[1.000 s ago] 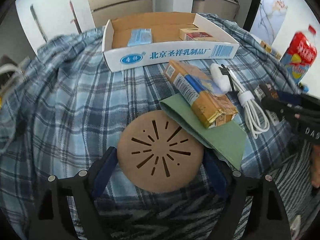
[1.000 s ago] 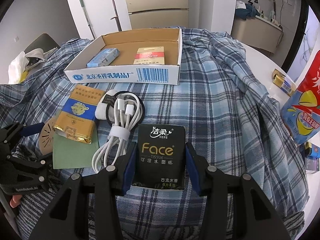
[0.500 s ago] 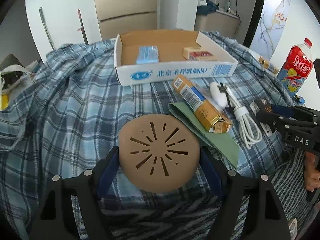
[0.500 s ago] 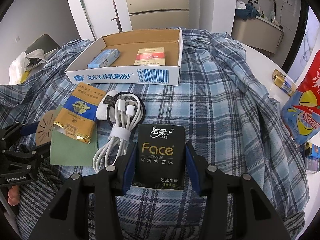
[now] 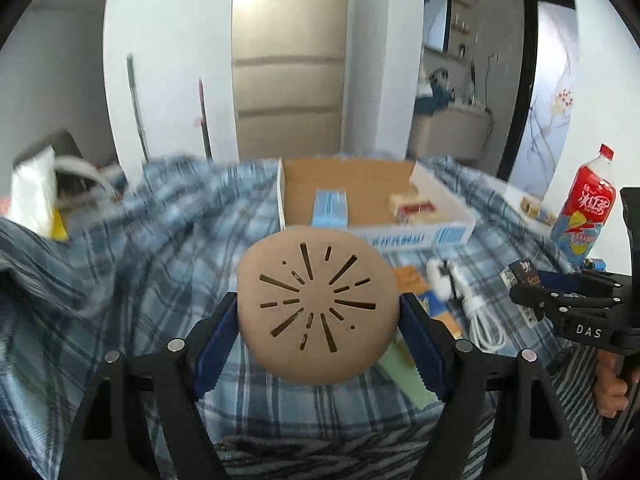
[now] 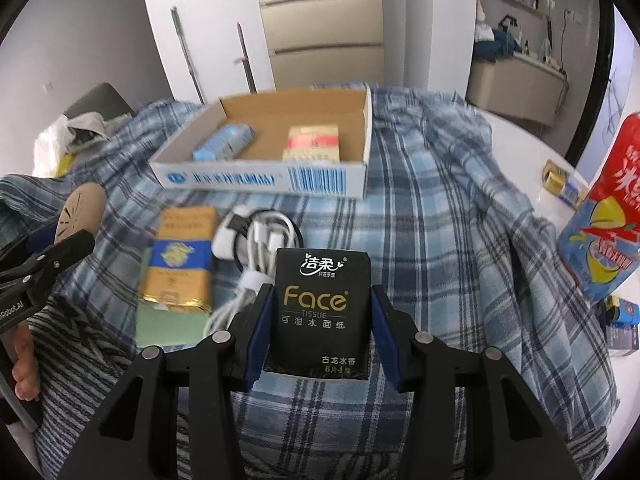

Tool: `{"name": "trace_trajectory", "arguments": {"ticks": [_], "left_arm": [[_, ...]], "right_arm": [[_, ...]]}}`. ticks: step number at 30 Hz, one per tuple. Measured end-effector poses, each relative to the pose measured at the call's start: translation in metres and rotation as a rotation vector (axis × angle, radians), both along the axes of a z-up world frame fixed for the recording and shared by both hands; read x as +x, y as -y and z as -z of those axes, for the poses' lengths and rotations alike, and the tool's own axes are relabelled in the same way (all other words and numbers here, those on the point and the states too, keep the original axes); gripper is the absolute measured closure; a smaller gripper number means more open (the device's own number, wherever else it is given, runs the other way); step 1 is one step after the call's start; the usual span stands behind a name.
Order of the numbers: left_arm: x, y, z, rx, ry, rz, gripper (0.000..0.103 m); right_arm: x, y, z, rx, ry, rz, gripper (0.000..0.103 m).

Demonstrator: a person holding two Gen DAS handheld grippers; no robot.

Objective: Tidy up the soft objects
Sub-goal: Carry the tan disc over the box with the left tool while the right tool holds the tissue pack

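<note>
While two packets already lie in the cardboard tray point(image 6: 362, 148), a blue one point(image 6: 224, 142) and a red-and-cream one point(image 6: 314, 142), both grippers carry the next loads above the plaid cloth point(image 6: 432, 208). The left gripper point(image 5: 318, 316), its jaws having just closed in, pinches a round tan pad point(image 5: 316, 306) with cut slots by its edges, raised in front of the tray. The right gripper point(image 6: 320, 320) clamps a black tissue pack point(image 6: 320, 304), low and nearer the person. Left on the cloth are a gold-and-blue packet point(image 6: 180, 256) lying on a green sheet point(image 6: 168, 330) and a coiled white cable point(image 6: 256, 248). The tray's front wall stands between both loads and the floor of the box; a red drink bottle point(image 5: 586, 208) stands off to the side, clear of the route.
</note>
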State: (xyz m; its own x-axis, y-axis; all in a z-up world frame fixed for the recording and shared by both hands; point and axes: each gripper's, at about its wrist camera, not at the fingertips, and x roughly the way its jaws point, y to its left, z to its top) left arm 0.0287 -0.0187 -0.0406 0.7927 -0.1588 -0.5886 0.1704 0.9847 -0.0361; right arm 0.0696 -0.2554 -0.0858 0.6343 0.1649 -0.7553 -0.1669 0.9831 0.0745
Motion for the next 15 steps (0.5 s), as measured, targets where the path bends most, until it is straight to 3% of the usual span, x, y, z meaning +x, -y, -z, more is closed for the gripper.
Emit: {"name": "trace_trajectory", "arguments": {"ticks": [7, 15], "left_arm": [[-0.026, 0.016, -0.014, 0.065, 0.162, 0.042, 0.023], [-0.031, 0.009, -0.02, 0.032, 0.192, 0.023, 0.023]], "right_arm": [[-0.008, 0.001, -0.014, 0.065, 0.093, -0.027, 0.057], [-0.027, -0.011, -0.029, 0.012, 0.22, -0.05, 0.057]]}}
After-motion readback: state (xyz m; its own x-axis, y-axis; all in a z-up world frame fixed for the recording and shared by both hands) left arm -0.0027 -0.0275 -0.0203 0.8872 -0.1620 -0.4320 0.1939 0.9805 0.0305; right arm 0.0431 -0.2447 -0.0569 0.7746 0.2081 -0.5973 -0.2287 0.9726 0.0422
